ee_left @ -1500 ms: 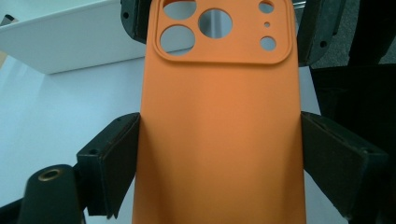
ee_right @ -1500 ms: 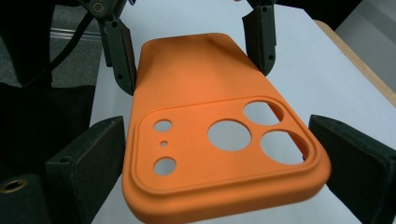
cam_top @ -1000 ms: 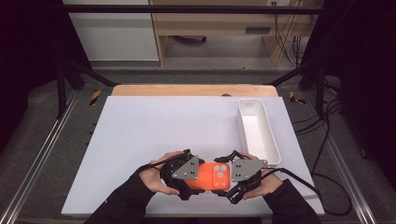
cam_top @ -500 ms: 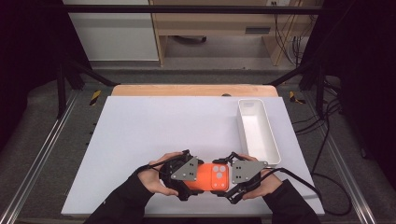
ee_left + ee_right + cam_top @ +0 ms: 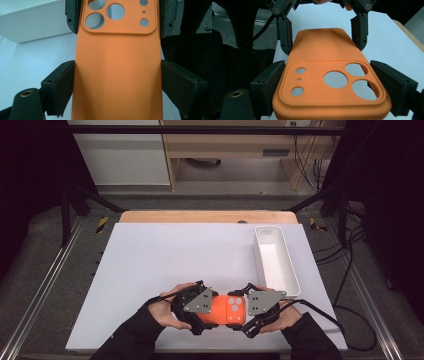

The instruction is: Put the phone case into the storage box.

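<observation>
Orange silicone phone case [image 5: 223, 309], soft-looking, held off the white counter [image 5: 165, 260] between the two grippers at the near edge. Camera-cutout end sits toward the right gripper [image 5: 248, 316]; plain end toward the left gripper [image 5: 196, 312].

Left gripper: in the left gripper view its fingers [image 5: 59, 88] stand against both long edges of the case's plain end, clamped on it. The case runs straight ahead between them to the other gripper's fingers at the far end.

Right gripper: jaws have just been closing, with the case between them. In the right gripper view its fingers [image 5: 268, 83] now press the two sides of the cutout end; the case bows up slightly in the middle ahead of them, toward the left gripper.

White rectangular tray [image 5: 276, 262] lies beyond the right gripper's fingers, just apart from them, nothing visible inside.

Judgement: the step in hand is a two-ended hold on the case, both ends secured. It looks ready to be flexed, turned over, or carried to the tray. Next move calls for both hands to travel together, or for one gripper to let go first; pulling apart would stretch the soft case or slip it from a pad.
</observation>
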Tool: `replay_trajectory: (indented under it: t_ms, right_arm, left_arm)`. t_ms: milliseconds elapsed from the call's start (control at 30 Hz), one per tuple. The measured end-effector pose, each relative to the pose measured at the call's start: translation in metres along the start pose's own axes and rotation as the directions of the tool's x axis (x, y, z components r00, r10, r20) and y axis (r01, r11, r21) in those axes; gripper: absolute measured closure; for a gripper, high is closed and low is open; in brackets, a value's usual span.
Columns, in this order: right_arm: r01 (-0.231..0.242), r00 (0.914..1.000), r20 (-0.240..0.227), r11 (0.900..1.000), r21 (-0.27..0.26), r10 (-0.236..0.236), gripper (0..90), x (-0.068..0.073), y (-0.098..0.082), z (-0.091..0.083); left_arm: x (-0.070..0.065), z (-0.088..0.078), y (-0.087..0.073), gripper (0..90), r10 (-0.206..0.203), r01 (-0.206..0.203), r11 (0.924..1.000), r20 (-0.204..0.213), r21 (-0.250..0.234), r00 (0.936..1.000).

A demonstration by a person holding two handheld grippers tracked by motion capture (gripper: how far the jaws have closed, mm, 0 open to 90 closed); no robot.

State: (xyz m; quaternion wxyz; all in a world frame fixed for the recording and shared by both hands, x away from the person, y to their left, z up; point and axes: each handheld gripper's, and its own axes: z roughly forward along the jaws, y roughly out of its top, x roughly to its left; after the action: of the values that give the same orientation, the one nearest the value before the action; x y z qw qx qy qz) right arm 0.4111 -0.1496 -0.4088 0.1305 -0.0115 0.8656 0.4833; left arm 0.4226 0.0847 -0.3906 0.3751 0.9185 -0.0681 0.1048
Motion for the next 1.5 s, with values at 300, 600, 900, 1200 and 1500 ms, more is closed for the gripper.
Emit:
replay_trajectory:
  t_ms: [300, 600, 900, 1200, 1500]
  right_arm:
    - [0.004, 1.0000, 0.000, 1.000, 0.009, -0.004, 16.6, 0.001, 0.000, 0.000]
    - [-0.009, 0.9999, 0.010, 1.000, 0.021, 0.009, 16.6, 0.000, -0.001, 0.001]
    - [-0.017, 0.9997, 0.020, 0.999, 0.034, 0.016, 16.5, -0.003, 0.001, -0.004]
    - [-0.026, 0.9993, 0.029, 0.998, 0.061, 0.024, 16.5, -0.005, 0.003, -0.009]
    - [-0.058, 0.9982, 0.019, 0.992, 0.112, 0.057, 16.4, -0.010, 0.005, -0.015]
  left_arm:
    - [0.000, 0.002, 0.000, 15.2, 0.002, -0.003, 0.9999, 0.005, 0.014, 1.0000]
    - [0.000, 0.001, 0.000, 11.6, -0.024, 0.024, 0.9997, -0.001, 0.008, 0.9997]
    - [0.001, -0.009, -0.003, 0.9, -0.073, 0.073, 0.9973, -0.049, -0.008, 0.9961]
    - [0.001, -0.017, -0.013, 0.0, -0.158, 0.158, 0.9875, -0.060, -0.005, 0.9857]
    - [0.001, -0.019, -0.023, 0.0, -0.188, 0.189, 0.9819, -0.064, 0.011, 0.9800]
